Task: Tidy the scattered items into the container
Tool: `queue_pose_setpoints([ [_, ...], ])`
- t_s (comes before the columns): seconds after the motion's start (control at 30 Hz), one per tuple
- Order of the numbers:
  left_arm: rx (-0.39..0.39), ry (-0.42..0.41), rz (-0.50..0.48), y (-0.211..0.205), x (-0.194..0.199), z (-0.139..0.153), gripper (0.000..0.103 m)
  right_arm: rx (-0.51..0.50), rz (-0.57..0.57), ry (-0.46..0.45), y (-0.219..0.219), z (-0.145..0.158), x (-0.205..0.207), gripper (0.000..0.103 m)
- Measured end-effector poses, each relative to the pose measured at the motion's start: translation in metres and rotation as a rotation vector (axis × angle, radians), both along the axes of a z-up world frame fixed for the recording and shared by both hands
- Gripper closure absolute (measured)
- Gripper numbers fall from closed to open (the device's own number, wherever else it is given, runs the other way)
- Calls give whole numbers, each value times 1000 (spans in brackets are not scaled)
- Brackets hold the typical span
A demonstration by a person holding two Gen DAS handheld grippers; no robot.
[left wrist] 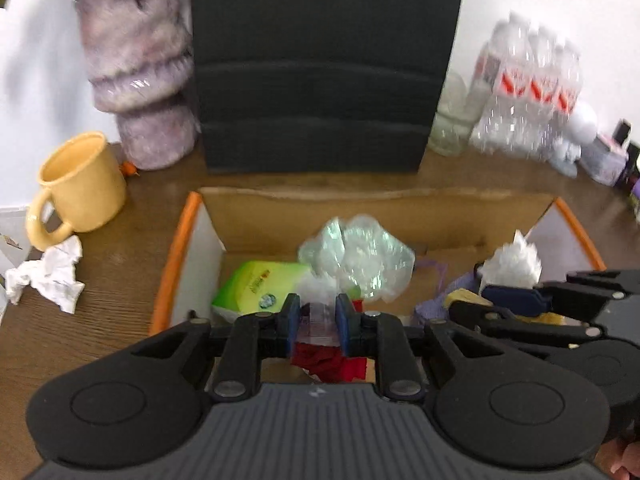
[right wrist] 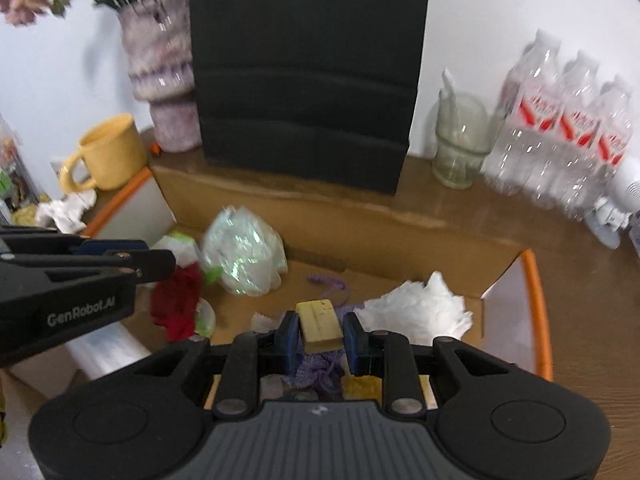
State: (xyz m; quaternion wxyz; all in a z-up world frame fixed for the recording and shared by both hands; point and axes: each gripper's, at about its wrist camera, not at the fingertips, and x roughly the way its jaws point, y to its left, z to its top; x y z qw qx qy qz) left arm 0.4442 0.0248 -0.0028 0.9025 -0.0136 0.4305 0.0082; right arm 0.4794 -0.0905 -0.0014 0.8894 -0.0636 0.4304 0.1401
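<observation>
The open cardboard box (left wrist: 188,248) with orange-edged flaps lies under both grippers. My left gripper (left wrist: 317,320) is shut on a small clear plastic wrapper (left wrist: 320,314) above a red cloth (left wrist: 332,360) in the box. In the right wrist view my right gripper (right wrist: 320,336) is shut on a yellow block (right wrist: 320,322), over purple mesh (right wrist: 316,372). Inside lie a green packet (left wrist: 260,284), a shiny crumpled plastic bag (left wrist: 360,260) and a white tissue (right wrist: 420,312). A crumpled paper (left wrist: 48,276) lies on the table left of the box. Each gripper shows in the other's view: right gripper (left wrist: 516,300), left gripper (right wrist: 152,260).
A yellow mug (left wrist: 80,184) and a furry vase (left wrist: 140,80) stand back left. A tall black box (left wrist: 320,68) stands behind the cardboard box. Back right are a glass jar (right wrist: 460,140), a pack of water bottles (right wrist: 568,136) and small white items (right wrist: 612,216).
</observation>
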Motion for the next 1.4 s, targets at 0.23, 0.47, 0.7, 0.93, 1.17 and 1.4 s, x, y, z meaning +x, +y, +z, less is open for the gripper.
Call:
queue_pose_setpoints([
  [0.23, 6, 26, -17, -6, 6, 1, 55, -33, -7, 58, 8, -16, 9, 76],
  [0.47, 27, -109, -4, -8, -25, 30, 0, -21, -3, 9, -2, 8, -8, 20],
  [0.7, 19, -214, -11, 1, -90, 61, 0, -28, -9, -100, -22, 50, -65, 1],
  [0.93, -36, -272, -22, -1, -166, 77, 0, 39, -13, -151, -49, 81, -138, 0],
  [1.17, -70, -285, -18, -6, -215, 75, 0, 79, -24, -165, -66, 85, -193, 0],
  [1.4, -87, -281, -32, -12, -236, 71, 0, 101, -46, -190, -71, 83, -226, 0],
])
